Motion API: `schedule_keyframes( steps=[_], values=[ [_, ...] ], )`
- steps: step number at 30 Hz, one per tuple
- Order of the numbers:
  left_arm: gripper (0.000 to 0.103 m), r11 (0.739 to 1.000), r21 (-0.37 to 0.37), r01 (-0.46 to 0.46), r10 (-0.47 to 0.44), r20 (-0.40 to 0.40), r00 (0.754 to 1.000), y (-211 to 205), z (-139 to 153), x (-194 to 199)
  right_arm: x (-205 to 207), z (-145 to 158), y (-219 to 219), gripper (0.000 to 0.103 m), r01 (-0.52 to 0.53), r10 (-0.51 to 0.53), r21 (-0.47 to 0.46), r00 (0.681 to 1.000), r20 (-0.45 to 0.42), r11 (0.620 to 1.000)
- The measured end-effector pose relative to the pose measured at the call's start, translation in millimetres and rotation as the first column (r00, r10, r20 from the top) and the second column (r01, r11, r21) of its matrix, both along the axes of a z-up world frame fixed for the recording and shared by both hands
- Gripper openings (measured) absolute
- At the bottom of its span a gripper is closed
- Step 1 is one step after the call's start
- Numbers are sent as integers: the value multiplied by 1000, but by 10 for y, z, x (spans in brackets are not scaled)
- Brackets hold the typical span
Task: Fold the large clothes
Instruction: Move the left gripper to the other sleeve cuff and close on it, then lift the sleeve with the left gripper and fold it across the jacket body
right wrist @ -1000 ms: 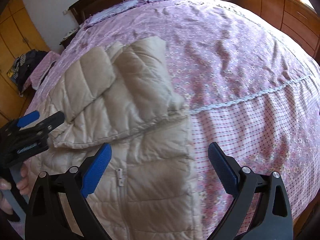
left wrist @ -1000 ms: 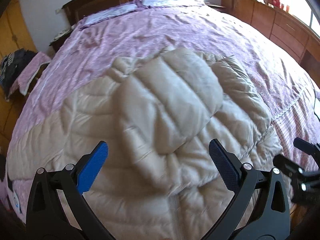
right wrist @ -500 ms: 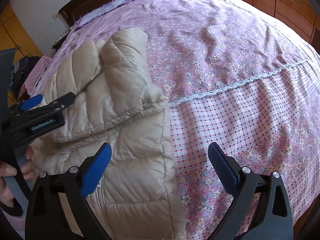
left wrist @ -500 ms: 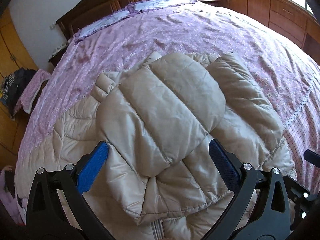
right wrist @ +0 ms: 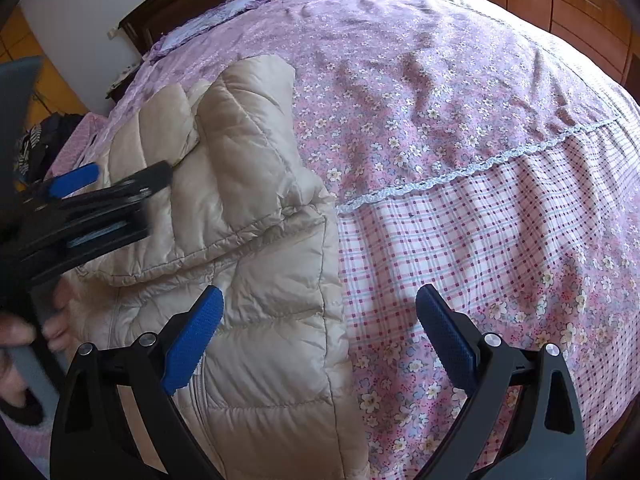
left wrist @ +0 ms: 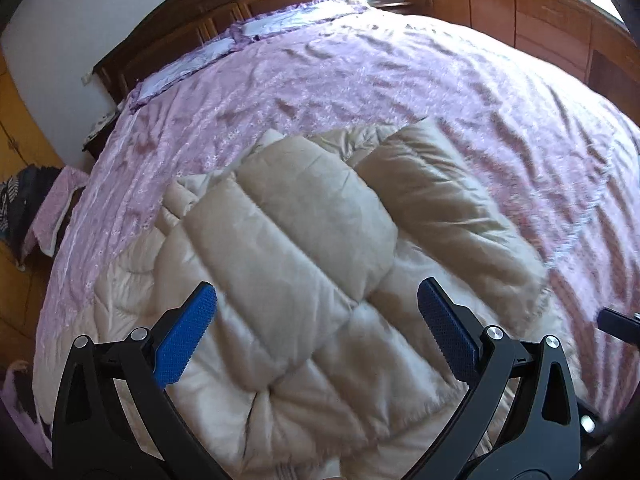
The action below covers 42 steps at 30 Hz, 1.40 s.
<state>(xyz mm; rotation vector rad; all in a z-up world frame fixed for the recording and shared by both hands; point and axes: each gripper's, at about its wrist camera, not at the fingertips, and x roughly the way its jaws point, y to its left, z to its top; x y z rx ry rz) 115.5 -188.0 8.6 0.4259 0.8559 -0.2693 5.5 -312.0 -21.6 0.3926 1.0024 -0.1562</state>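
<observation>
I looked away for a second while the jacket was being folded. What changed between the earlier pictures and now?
Little changed. Both tongs, left and right, drew back slightly from the beige puffer jacket, wide open throughout and gripping nothing. Nothing was taken hold of or let go. The jacket's two sleeves stayed folded across its front, and it stayed put on the pink floral bedspread.

Beige quilted puffer jacket (left wrist: 304, 280) flat on bed, both sleeves folded across front.
</observation>
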Motion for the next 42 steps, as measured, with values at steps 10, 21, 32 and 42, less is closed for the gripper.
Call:
schedule_keyframes(
  steps=[10,21,32,42],
  values=[
    [35,1000,-14,15,-15,-2,1000,32,-148,134,10,2,44,93,-4,4,10,1000,11,1000],
    [8,986,-164,-38,39,0,999,725,434,47,219,214,212,94,-66,67,-40,997,38,997],
    [8,954,-225,-199,204,-1,979,1606,541,-114,560,257,169,94,-90,92,-52,995,33,995],
    [8,921,-245,-302,293,-73,953,2088,214,-164,628,275,166,94,-85,87,-57,996,22,995]
  ],
)
